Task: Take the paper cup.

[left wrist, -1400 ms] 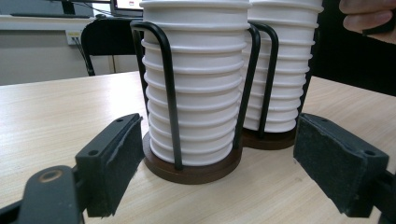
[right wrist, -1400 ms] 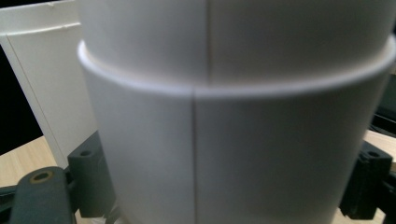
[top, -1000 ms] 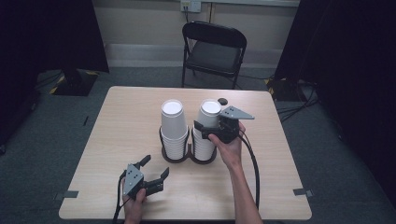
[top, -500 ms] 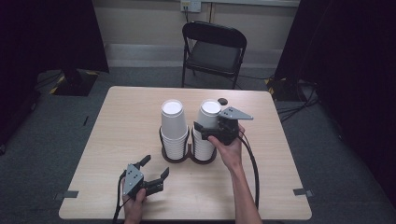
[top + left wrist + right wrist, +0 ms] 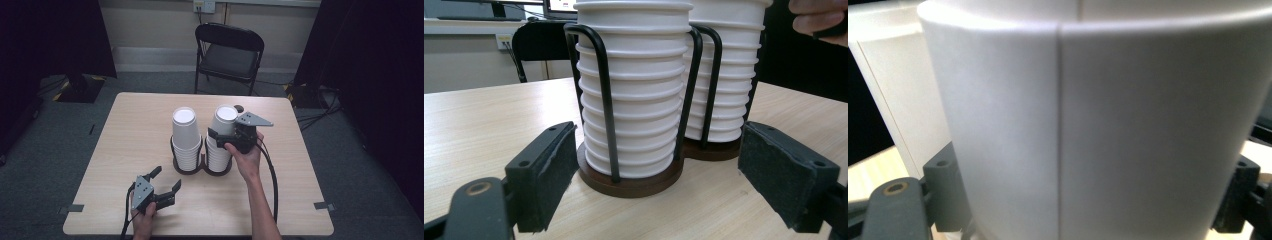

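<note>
From the high view, two stacks of white paper cups stand upright side by side in a dark wire holder point(image 5: 202, 167) near the middle of the table point(image 5: 125, 130). The right gripper point(image 5: 220, 135) sits level at the top cup point(image 5: 223, 120) of the right-hand stack point(image 5: 218, 152), reaching in from the stack's right side with the cup between its jaws; they have just been closing, and whether the pads already press on the paper cannot be told from here. The left gripper point(image 5: 167, 181) rests low near the table's front edge, well apart from the left-hand stack point(image 5: 186, 145), jaws spread wide and empty. In the left gripper view the two pads point(image 5: 549, 175) stand far apart with nothing between them, and the left-hand stack point(image 5: 634, 100) rises vertically straight ahead, inside the holder's black wire loops. In the right gripper view the top cup's white wall point(image 5: 1098, 130) is very close, its seam running vertically, with a jaw at each flank. The cup's long axis is upright and the right hand is the nearer one, so the coming move looks like a straight lift upward.
</note>
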A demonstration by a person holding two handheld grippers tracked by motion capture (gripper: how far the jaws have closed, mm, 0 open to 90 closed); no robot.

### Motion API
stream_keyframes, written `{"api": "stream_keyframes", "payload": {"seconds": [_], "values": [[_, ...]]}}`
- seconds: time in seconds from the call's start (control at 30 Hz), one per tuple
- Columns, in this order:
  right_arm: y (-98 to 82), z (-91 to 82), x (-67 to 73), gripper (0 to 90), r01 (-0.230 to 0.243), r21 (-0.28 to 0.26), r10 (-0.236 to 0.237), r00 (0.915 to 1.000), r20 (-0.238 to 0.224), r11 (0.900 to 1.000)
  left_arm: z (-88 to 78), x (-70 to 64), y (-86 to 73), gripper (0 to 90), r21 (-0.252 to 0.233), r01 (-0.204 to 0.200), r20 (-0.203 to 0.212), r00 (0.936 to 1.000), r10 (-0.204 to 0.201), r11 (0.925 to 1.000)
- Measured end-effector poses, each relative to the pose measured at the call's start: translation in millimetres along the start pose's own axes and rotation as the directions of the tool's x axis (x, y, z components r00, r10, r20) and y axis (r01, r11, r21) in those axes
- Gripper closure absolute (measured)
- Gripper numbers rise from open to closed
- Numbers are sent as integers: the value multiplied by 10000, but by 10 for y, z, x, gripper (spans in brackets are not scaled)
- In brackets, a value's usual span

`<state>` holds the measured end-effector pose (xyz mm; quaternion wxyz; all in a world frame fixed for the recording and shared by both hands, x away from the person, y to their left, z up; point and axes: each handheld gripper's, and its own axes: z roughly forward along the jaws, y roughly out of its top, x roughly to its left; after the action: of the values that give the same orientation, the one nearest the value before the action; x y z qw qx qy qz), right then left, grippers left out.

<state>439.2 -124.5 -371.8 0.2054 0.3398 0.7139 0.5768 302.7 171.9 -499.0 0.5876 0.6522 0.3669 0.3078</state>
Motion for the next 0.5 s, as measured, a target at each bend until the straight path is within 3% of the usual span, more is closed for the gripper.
{"api": "stream_keyframes", "payload": {"seconds": [0.5], "values": [[130,-85,11,152,71,-404,-70,10000,20,9992,1,-2,0,161,0,3,-7,10000,-3,10000]]}}
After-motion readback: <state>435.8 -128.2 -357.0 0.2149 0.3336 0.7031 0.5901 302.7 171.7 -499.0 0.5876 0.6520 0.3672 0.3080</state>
